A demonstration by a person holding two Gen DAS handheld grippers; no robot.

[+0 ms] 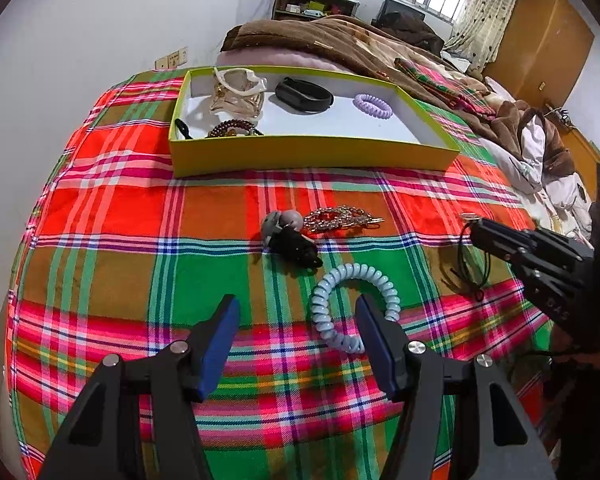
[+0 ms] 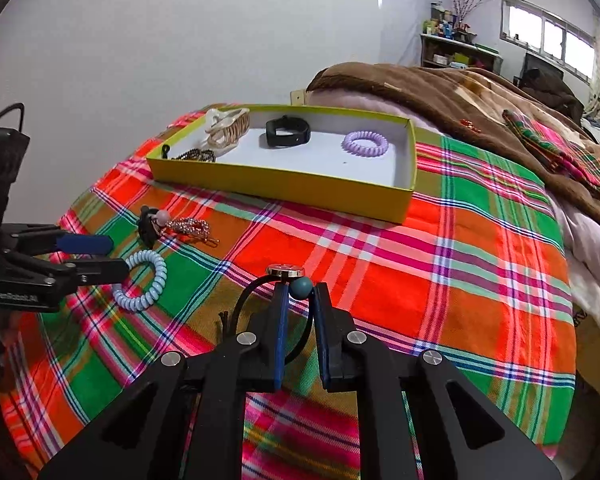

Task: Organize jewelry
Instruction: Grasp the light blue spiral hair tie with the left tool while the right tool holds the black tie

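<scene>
Plaid cloth (image 1: 112, 216) carries a yellow box (image 1: 312, 152). Near it, the left gripper (image 1: 296, 312) gapes over a blue coil tie (image 1: 354, 304); the right gripper (image 2: 300, 288) clamps a black hair tie (image 2: 252, 292).

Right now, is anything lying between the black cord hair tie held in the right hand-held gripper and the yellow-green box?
Nothing visible does. From the right hand-held gripper, shut on the black cord hair tie with teal bead, only bare plaid cloth stretches to the yellow-green cardboard box.
</scene>
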